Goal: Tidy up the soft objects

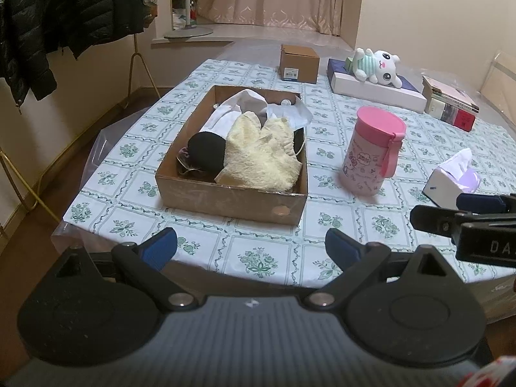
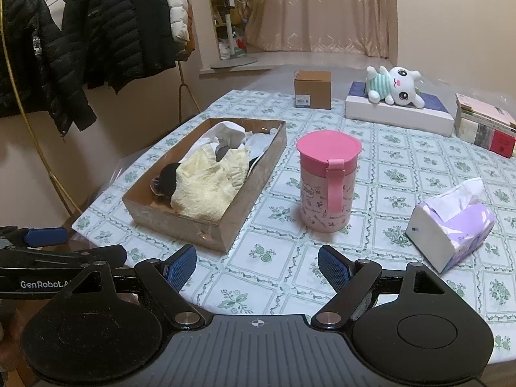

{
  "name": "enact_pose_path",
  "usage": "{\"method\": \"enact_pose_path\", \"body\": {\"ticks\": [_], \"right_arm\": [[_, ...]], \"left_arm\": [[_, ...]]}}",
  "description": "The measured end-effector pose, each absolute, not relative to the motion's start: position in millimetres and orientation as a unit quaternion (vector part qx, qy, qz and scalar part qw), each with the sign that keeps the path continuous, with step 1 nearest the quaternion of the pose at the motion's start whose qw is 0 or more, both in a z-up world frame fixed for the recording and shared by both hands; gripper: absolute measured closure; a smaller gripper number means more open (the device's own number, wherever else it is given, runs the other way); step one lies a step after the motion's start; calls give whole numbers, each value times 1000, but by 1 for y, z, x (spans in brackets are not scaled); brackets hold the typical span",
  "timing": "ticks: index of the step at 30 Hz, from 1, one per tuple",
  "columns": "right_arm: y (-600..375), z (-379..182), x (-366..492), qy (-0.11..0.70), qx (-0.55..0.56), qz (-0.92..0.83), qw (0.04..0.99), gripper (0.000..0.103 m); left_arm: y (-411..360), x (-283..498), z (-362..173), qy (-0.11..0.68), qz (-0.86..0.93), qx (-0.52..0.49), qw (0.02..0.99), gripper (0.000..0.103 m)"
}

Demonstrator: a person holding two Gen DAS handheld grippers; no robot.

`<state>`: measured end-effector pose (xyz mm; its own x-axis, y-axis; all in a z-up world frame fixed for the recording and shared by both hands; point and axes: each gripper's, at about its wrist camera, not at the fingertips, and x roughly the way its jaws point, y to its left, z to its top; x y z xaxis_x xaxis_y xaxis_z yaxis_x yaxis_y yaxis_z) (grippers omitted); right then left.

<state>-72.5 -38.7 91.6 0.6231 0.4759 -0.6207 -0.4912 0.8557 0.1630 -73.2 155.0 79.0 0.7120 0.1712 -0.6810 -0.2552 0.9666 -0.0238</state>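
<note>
Both tools are shown empty with jaws wide, the left tool (image 1: 251, 246) and right tool (image 2: 257, 262) held low at the table's (image 2: 274, 277) near edge. The plush (image 2: 395, 86) lies far ahead and to the right of the right tool, long axis crosswise, well apart from the box (image 2: 206, 225). The right tool is judged nearer.

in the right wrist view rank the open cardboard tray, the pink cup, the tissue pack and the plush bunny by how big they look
1. Open cardboard tray
2. Pink cup and tissue pack: look alike, unranked
3. Plush bunny, though it lies farthest away, so this is unsure
</note>
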Motion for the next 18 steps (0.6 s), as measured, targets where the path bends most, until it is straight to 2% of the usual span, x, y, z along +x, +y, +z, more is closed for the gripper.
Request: {"method": "enact_pose_path", "body": {"ticks": [18], "right_arm": [[-38,90,-72,342,-11,266,901,21]], "left_arm": [[154,-73,79,361,113,-58,924,5]]}}
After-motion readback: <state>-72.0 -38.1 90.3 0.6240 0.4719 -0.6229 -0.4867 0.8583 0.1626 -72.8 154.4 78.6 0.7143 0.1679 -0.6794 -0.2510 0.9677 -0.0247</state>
